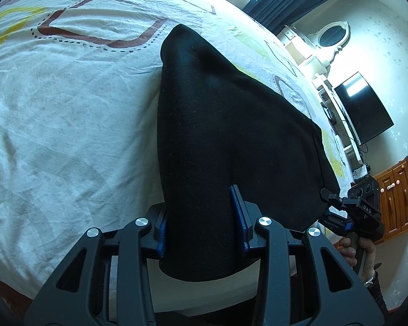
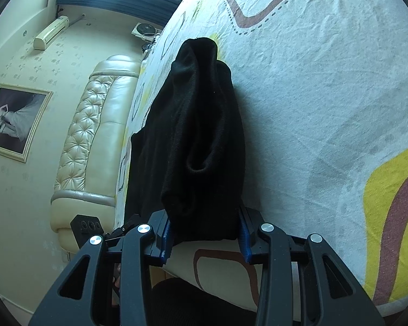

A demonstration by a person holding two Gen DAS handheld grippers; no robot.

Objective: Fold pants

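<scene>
both grippers, left gripper and right gripper, clamp the black pants over the patterned bed; padded headboard nearby.

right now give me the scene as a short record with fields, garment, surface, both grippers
garment: black pants, bunched, lifted at the near end, far end resting on the bed
surface: bed sheet, white with yellow and brown shapes
left gripper: shut on the pants' near edge
right gripper: shut on the pants, gathered folds between its blue pads
fold state: not yet laid flat
background: tufted headboard, television
</scene>
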